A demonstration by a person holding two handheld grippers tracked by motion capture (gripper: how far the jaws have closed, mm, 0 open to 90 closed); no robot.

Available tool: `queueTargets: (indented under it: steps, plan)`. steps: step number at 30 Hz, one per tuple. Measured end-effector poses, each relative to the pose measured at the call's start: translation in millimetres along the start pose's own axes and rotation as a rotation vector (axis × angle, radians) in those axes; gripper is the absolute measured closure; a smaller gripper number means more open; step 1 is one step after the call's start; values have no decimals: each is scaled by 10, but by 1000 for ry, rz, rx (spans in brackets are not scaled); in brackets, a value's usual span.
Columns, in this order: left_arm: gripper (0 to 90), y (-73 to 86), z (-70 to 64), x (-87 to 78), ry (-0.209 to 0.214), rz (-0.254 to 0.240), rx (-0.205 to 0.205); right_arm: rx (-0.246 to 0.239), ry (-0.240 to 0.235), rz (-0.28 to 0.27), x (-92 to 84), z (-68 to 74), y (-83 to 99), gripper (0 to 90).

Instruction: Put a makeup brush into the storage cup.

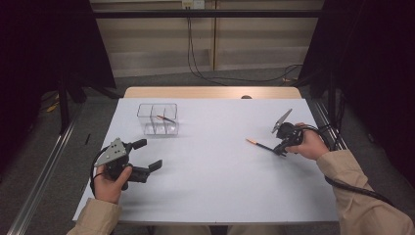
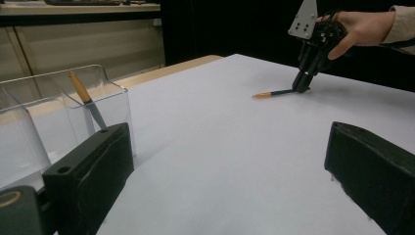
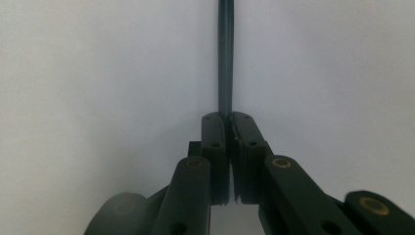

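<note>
A dark pencil (image 1: 262,145) with an orange end lies on the white table (image 1: 215,181) at the right. My right gripper (image 1: 281,151) points down at its near end and is shut on it. From the left gripper view the same pencil (image 2: 274,93) lies flat with the right gripper (image 2: 301,87) pinching its dark end. In the right gripper view the pencil (image 3: 225,58) runs straight away from the closed jaws. My left gripper (image 1: 149,154) rests at the table's left, open, nothing between its fingers (image 2: 88,171). A second pencil (image 1: 165,118) leans in the clear box (image 1: 157,119).
The clear box (image 2: 49,122) has several compartments and stands at the back left of the table. A wooden table edge (image 1: 210,92) runs behind the white top. Cables trail on the floor beyond. Black curtains flank both sides.
</note>
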State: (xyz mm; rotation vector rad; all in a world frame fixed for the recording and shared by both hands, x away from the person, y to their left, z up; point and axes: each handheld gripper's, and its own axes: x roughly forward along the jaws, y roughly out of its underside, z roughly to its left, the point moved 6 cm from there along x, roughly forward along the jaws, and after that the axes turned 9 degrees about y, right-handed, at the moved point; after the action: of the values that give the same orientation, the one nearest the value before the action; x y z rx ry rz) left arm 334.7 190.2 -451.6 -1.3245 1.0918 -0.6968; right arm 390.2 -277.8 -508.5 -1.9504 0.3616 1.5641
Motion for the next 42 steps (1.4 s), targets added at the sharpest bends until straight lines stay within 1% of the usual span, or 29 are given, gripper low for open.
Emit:
queueTargets:
  steps: [4,5,9,12,14,15,18,20,22,29,31,35,37,39,40,42]
  plan:
    - [39,4,4,-5,-5,0,-3,5,-9,-28,-9,18,-25,850]
    - [38,4,4,-6,-5,0,-4,10,-11,-32,-13,25,-32,850]
    - [38,0,-2,-3,-4,-3,-5,9,-8,-40,-29,37,-46,850]
    - [38,3,-1,-2,-3,0,-4,12,-11,-66,-45,45,-65,850]
    - [38,5,-2,-1,-1,1,-5,26,-12,-82,-61,53,-76,851]
    - [39,3,-2,-2,-1,1,-3,21,-15,-94,-63,54,-79,850]
    - [39,2,0,-2,-3,1,-3,39,-12,-116,-68,67,-81,850]
    - [40,4,1,-4,-4,1,-6,37,-18,-133,-58,69,-78,850]
    - [41,7,3,-2,-5,2,-8,45,-24,-137,-53,81,-76,850]
    - [41,13,5,6,-1,5,-6,38,-33,-156,-62,126,-101,850]
    - [40,13,6,5,-2,5,-6,44,-41,-167,-66,140,-115,850]
    - [41,14,5,4,-4,3,-9,50,-48,-195,-71,168,-139,850]
    - [40,13,5,3,-3,3,-9,61,-51,-212,-70,183,-153,850]
    - [40,12,5,1,-4,3,-9,63,-52,-233,-71,183,-164,850]
    - [40,11,5,1,-4,2,-10,75,-56,-240,-75,189,-168,850]
    - [41,9,5,-1,-6,1,-10,81,-51,-257,-77,181,-174,850]
